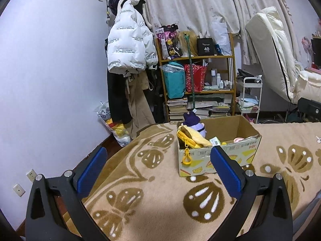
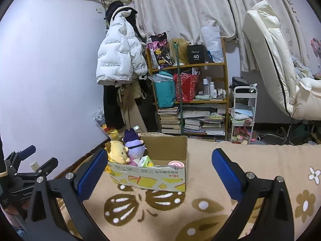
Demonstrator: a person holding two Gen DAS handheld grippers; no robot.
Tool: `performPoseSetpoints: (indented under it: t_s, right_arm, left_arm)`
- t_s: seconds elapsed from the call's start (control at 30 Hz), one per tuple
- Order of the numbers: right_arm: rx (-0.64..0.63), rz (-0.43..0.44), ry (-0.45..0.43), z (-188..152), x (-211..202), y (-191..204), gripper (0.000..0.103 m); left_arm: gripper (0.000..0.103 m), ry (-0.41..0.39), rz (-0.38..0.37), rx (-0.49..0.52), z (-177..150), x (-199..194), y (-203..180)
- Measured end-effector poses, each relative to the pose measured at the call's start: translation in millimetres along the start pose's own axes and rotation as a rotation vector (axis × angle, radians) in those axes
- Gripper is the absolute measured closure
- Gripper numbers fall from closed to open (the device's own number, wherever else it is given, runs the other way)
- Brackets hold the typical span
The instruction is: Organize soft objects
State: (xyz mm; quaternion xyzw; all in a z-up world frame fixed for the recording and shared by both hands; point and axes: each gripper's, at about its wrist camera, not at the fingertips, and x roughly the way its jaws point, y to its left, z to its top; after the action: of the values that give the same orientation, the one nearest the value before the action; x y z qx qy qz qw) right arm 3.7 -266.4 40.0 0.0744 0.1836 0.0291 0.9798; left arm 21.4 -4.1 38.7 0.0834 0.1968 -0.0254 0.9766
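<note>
a: nearest the lens, left wrist view: left gripper (image 1: 156, 161), blue pads (image 1: 91, 169) spread wide, nothing between them; it hangs over a beige blanket (image 1: 152, 196) patterned with brown butterflies.

b: right wrist view, same arrangement: right gripper (image 2: 158, 163), jaws wide apart and empty, above the same blanket (image 2: 210, 210); the left gripper's black body (image 2: 26, 172) shows at the left edge, well apart from the right one.

a: and the soft objects?

b: inside an open cardboard box (image 1: 234, 154) standing on the blanket; at its left end a purple plush (image 1: 195, 125) sits upright, touching a yellow plush (image 1: 192, 136) that leans over the near rim; a yellow clip (image 1: 186, 156) dangles from it down the outer wall of the box.

a: from the right wrist view, the cardboard box (image 2: 152, 177) lies between the fingers, nearer the left one; yellow plush (image 2: 116, 152) and purple plush (image 2: 133, 145) side by side at the left end; a small green packet (image 2: 146, 161) and a pink round item (image 2: 176, 163) lie lower in the box; what they are cannot be told.

b: background: a wooden shelf (image 1: 231, 80) of bags, bottles and stacked books; a white puffer jacket (image 1: 128, 40) hanging on the wall beside it; a white cart (image 2: 243, 112) to the right of the shelf; curtains (image 2: 180, 6) behind.
</note>
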Motion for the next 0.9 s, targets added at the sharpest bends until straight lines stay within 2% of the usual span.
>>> performPoseSetpoints:
  t_s: [0.27,0.7,0.9]
  right_arm:
    - [-0.044,-0.030,0.011,-10.2,10.5,1.6,0.000]
    - [-0.041,-0.049,0.041,-21.9,24.8,-5.1,0.000]
    - [-0.028,-0.054,0.050,-24.7,31.1,-8.4,0.000]
  left_arm:
    - [0.001,0.027,0.010,-0.008,-12.3,10.1,-0.1]
    - [0.001,0.046,0.003,-0.012,-23.9,20.0,-3.0]
    - [0.001,0.025,0.017,-0.018,-26.2,19.6,-4.4]
